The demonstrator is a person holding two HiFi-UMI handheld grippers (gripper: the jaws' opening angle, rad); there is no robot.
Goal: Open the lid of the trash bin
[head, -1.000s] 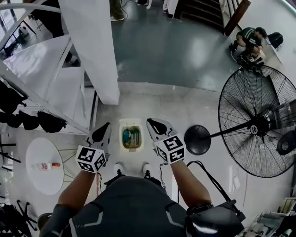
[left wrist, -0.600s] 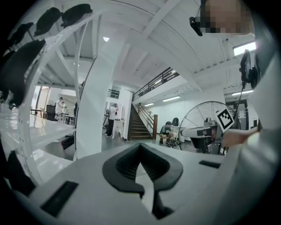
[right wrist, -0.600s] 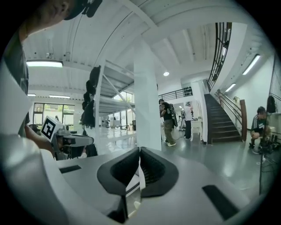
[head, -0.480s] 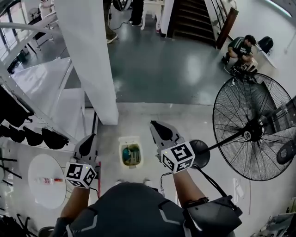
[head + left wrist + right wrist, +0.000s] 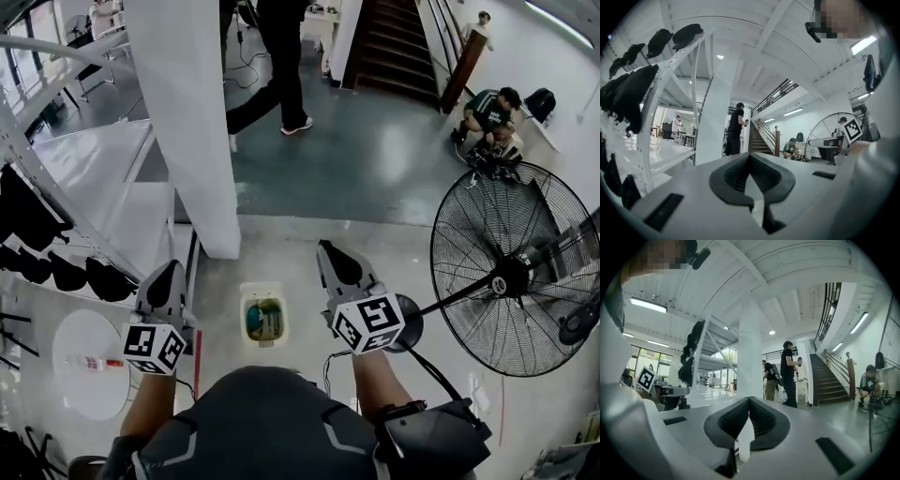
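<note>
Cream-coloured trash bin [image 5: 265, 289] stands on the pale floor [image 5: 281, 253] straight below the person, its top uncovered so that greenish contents show inside. In the head view it lies between the two grippers, touched by neither. The left gripper [image 5: 171, 269] and the right gripper [image 5: 326, 249] are both held level above it, each with its jaws pressed together on nothing. A white pillar [image 5: 187, 122] rises beyond the bin. A large black fan [image 5: 511, 272] stands to the right, and a round white surface [image 5: 66, 375] carrying a bottle [image 5: 94, 362] sits to the left.
</note>
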